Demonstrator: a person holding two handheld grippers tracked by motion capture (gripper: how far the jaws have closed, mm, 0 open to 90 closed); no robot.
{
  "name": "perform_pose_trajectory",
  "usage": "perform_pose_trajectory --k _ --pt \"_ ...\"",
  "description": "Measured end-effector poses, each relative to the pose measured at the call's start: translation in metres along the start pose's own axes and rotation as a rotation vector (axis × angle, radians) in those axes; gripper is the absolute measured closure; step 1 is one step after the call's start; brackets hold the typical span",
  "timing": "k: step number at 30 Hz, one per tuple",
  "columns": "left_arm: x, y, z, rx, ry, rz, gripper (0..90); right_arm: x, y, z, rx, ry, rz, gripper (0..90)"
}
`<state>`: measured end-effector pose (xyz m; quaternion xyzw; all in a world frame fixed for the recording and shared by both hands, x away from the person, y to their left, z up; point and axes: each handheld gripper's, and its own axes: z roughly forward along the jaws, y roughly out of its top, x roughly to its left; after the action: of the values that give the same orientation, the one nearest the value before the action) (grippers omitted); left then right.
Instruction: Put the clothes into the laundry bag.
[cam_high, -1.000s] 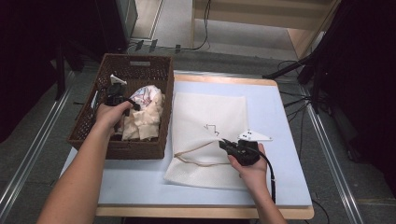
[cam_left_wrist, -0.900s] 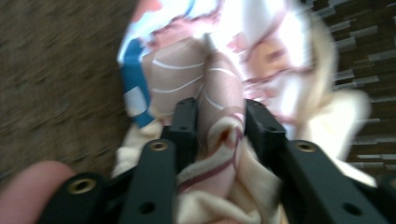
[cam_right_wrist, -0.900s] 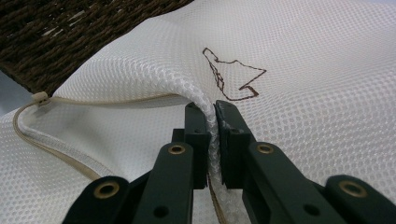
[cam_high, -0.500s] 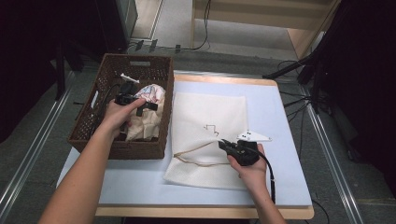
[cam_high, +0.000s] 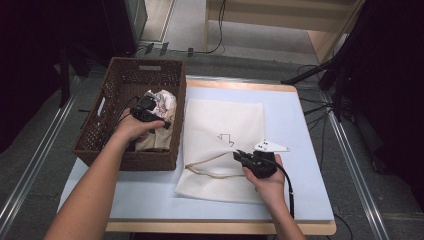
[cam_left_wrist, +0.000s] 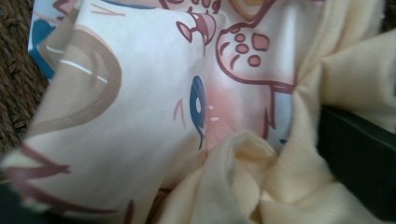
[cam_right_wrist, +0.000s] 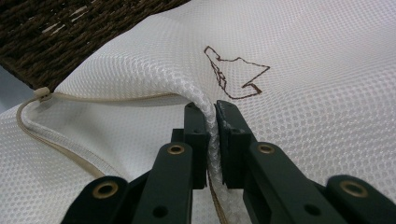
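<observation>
- While the right hand-held gripper (cam_right_wrist: 211, 109) pinches the white mesh laundry bag (cam_high: 225, 130) on the counter (cam_high: 300, 115), bag mouth lifted
- left hand-held gripper (cam_high: 146, 111) jaws just opened wide over printed cloth (cam_left_wrist: 154, 93) in the wicker basket (cam_high: 125, 80), not clamping it

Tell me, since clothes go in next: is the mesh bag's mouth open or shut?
Open, partly. The right tongs pinch the mesh bag's upper layer and lift it, so its beige-trimmed edge gapes off the lower layer.

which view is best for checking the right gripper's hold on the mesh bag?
Right gripper view: the right gripper pinches a raised fold of the mesh bag between shut jaws, close up. The high view shows the bag flat on the table, its opening edge lifted, grip small. The left gripper view shows printed cloth.
</observation>
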<state>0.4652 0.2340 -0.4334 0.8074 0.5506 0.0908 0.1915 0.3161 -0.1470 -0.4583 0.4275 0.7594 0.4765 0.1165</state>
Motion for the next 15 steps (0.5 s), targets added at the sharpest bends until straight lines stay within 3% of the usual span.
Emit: perform_pose_trajectory --k 5,9,10,12,14,15 --pt "-0.002 0.000 -0.005 -0.011 -0.009 0.011 22.9 0.000 0.000 0.000 0.000 -0.002 0.000 83.8" --pt "0.001 0.001 -0.013 -0.008 -0.080 -0.022 60.0 0.001 0.000 0.000 0.003 -0.003 0.001 83.9" --pt "0.002 0.000 -0.014 -0.009 -0.092 -0.026 64.7 0.001 0.000 0.000 0.002 -0.003 -0.001 83.9" --pt "0.006 0.000 -0.016 -0.008 -0.149 -0.037 69.9 0.001 0.000 0.000 0.003 -0.002 -0.002 84.0" --pt "0.009 0.000 -0.018 -0.017 -0.257 -0.059 71.7 0.001 0.000 0.000 0.002 -0.001 -0.001 84.0" --pt "0.010 0.000 -0.019 -0.024 -0.274 -0.066 71.6 0.000 0.000 0.000 0.000 -0.002 -0.002 84.0"
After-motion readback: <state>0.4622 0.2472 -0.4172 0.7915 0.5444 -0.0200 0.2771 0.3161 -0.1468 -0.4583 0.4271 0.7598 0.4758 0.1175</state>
